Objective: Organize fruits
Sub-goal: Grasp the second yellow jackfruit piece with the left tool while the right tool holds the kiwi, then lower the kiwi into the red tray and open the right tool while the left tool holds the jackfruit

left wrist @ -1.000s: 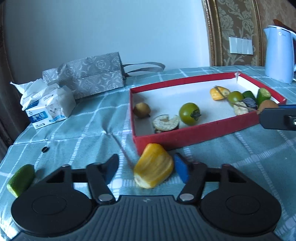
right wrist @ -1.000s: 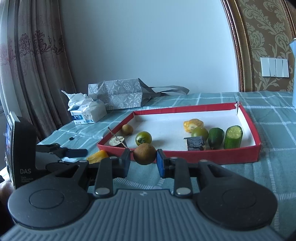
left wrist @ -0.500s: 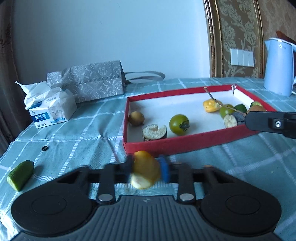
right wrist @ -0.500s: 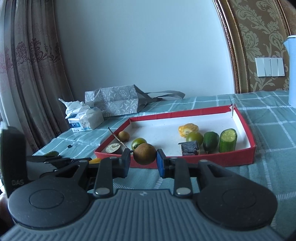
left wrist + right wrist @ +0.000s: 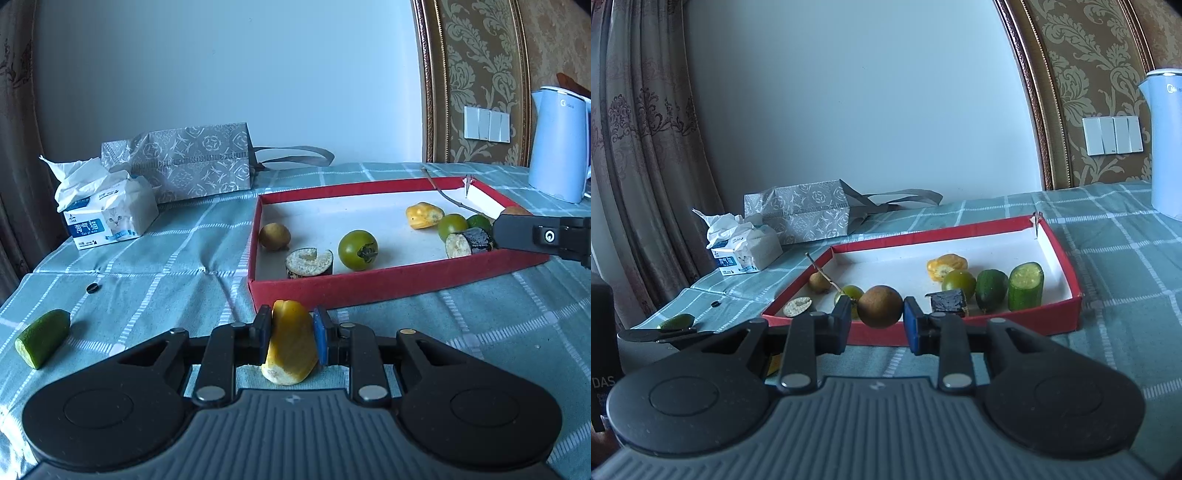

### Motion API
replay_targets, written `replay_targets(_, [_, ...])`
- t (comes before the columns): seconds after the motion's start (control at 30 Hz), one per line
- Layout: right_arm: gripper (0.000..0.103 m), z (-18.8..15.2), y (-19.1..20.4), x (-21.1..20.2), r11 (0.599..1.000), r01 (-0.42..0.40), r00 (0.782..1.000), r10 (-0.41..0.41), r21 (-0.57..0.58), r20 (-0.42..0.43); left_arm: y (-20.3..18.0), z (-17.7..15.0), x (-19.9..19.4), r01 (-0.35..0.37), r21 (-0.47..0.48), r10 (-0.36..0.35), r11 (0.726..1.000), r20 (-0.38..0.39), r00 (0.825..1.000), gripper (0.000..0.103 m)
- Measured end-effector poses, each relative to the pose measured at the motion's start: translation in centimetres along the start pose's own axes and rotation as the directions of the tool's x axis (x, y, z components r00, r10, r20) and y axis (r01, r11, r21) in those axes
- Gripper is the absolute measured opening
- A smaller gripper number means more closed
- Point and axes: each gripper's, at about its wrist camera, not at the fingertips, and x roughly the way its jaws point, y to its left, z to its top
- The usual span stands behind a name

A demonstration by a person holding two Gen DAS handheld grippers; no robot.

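Note:
My left gripper (image 5: 291, 334) is shut on a yellow fruit piece (image 5: 290, 347) and holds it above the cloth, just in front of the red tray (image 5: 369, 286). My right gripper (image 5: 877, 319) is shut on a round brown fruit with a thin stem (image 5: 880, 306), in front of the tray's near wall (image 5: 960, 326). The tray holds a small brown fruit (image 5: 274, 236), a cut dark-skinned slice (image 5: 308, 261), a green tomato (image 5: 357, 249), a yellow piece (image 5: 424, 215), a dark-skinned chunk (image 5: 948, 302) and cucumber pieces (image 5: 1026, 286). The right gripper's side shows in the left wrist view (image 5: 543, 236).
A cucumber piece (image 5: 42, 341) lies on the checked tablecloth at the left near the edge. A tissue pack (image 5: 107, 214) and a grey patterned bag (image 5: 192, 162) stand behind. A light blue kettle (image 5: 557, 144) stands at the far right. A small black disc (image 5: 92, 287) lies on the cloth.
My left gripper closed on the yellow fruit piece and lifted it off the cloth. My right gripper kept hold of the brown fruit and rose a little.

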Motion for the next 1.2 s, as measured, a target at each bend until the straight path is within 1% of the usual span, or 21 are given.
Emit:
replay_targets(0.27, [0.028,0.0,-0.1,-0.1,1.000,-0.007,1.000,0.007,0.003,0.003,1.0,-0.3,-0.2,0.037,-0.039,-0.037,0.999,0.009,0.999,0.022])
replay_targets(0.4, [0.028,0.1,0.0,-0.2,1.000,-0.015,1.000,0.015,0.006,0.005,1.1,-0.4,-0.2,0.030,-0.037,-0.030,0.999,0.004,1.000,0.021])
replay_targets(0.5, [0.028,0.1,-0.1,-0.4,1.000,-0.021,1.000,0.021,0.006,0.009,1.2,-0.5,-0.6,0.048,-0.039,-0.047,0.998,0.021,0.999,0.018])
replay_targets(0.6, [0.028,0.2,0.0,-0.6,1.000,-0.028,0.999,0.028,0.006,0.020,1.6,-0.5,-0.6,0.059,-0.063,-0.058,0.996,0.026,0.998,0.018])
replay_targets(0.83, [0.028,0.2,0.0,-0.6,1.000,-0.019,1.000,0.019,0.006,0.021,1.7,-0.6,-1.0,0.052,-0.067,-0.049,0.996,0.038,0.998,0.016])
replay_targets(0.97, [0.028,0.2,-0.1,-0.6,1.000,-0.012,1.000,0.012,0.006,0.022,2.0,-0.6,-1.4,0.074,-0.081,-0.070,0.994,0.054,0.996,0.016])
replay_targets(1.07, [0.028,0.1,-0.1,-0.5,1.000,-0.010,1.000,0.009,0.006,0.018,2.0,-0.6,-1.5,0.070,-0.079,-0.065,0.994,0.061,0.996,0.016])
replay_targets(1.2, [0.028,0.1,-0.1,-0.5,1.000,-0.007,1.000,0.007,0.008,0.021,2.1,-0.4,-1.9,0.070,-0.088,-0.062,0.994,0.088,0.994,0.015])
